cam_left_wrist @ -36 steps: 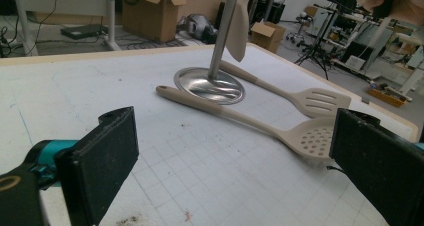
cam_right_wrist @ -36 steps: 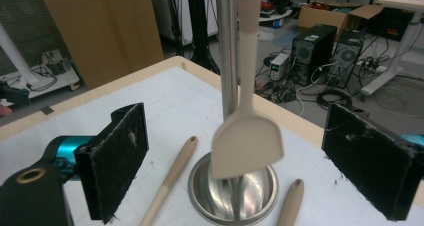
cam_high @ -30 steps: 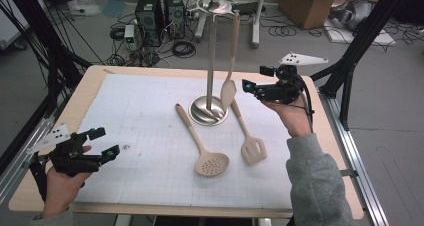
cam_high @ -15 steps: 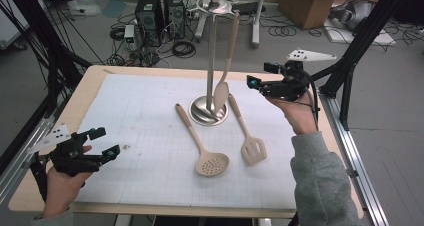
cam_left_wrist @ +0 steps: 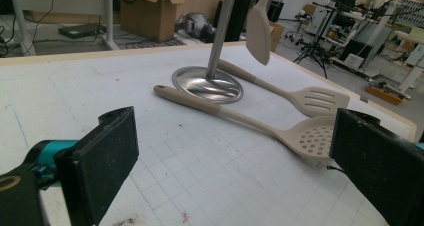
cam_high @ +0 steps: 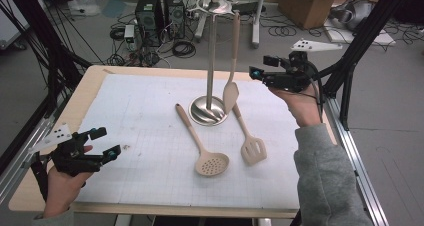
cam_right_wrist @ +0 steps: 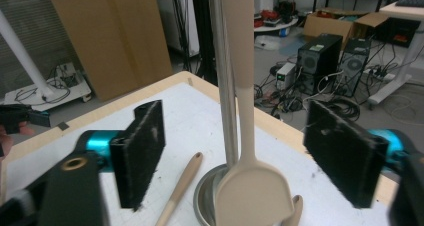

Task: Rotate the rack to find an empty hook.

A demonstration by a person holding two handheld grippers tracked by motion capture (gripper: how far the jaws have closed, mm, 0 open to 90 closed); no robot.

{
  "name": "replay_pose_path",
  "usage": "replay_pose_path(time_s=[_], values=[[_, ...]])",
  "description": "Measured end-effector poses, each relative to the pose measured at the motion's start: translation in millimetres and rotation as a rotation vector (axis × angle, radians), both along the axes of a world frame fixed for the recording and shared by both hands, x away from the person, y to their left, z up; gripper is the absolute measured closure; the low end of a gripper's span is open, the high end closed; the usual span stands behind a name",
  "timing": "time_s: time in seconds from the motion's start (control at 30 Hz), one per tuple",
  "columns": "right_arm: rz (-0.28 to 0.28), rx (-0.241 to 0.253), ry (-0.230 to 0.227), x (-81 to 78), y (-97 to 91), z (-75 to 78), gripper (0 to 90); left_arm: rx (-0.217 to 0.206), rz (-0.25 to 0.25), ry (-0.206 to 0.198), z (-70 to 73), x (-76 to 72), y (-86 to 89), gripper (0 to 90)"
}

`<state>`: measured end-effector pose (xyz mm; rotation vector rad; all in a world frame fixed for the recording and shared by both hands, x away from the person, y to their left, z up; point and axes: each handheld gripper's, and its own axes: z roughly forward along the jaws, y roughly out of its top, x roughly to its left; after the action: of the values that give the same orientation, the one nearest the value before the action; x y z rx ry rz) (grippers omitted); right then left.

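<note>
A beige solid spoon (cam_high: 231,93) hangs by its handle from the top of a metal utensil stand (cam_high: 212,51). A beige skimmer (cam_high: 212,163) and a beige slotted turner (cam_high: 253,148) lie on the white mat beside the stand's round base. My right gripper (cam_high: 263,67) hovers level to the right of the hanging spoon. Its jaws have just been closing a little but stand open, and the spoon (cam_right_wrist: 252,191) hangs beyond the tips, untouched. My left gripper (cam_high: 106,142) rests open at the table's front left, with nothing between its jaws (cam_left_wrist: 240,161).
The white gridded mat (cam_high: 140,106) covers most of the wooden table (cam_high: 85,86). Computer towers (cam_high: 160,13), cables and cardboard boxes (cam_high: 307,3) stand on the floor behind. Black frame posts rise at both sides of the table.
My right gripper has drawn back a little to the right, away from the hanging spoon, and its jaws have narrowed slightly. The spoon has swayed on its hook. The left gripper has not moved.
</note>
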<state>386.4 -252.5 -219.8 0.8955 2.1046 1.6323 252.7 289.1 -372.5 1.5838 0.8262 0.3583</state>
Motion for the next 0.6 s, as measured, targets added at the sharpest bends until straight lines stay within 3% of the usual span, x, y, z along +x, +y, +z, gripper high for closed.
replay_pose_path(time_s=[0.17,0.27,0.6], values=[[-0.001,-0.017,-0.015,1.3,-1.2,5.4,37.2,-0.004,-0.006,-0.002,0.7,0.2,0.5,6.0],[-0.008,-0.037,-0.057,-0.9,-1.4,8.2,44.8,-0.005,-0.002,-0.001,0.4,0.1,1.3,6.0],[0.027,-0.072,-0.049,4.1,-0.7,17.6,63.7,-0.007,-0.002,0.007,-1.5,1.4,0.9,6.0]])
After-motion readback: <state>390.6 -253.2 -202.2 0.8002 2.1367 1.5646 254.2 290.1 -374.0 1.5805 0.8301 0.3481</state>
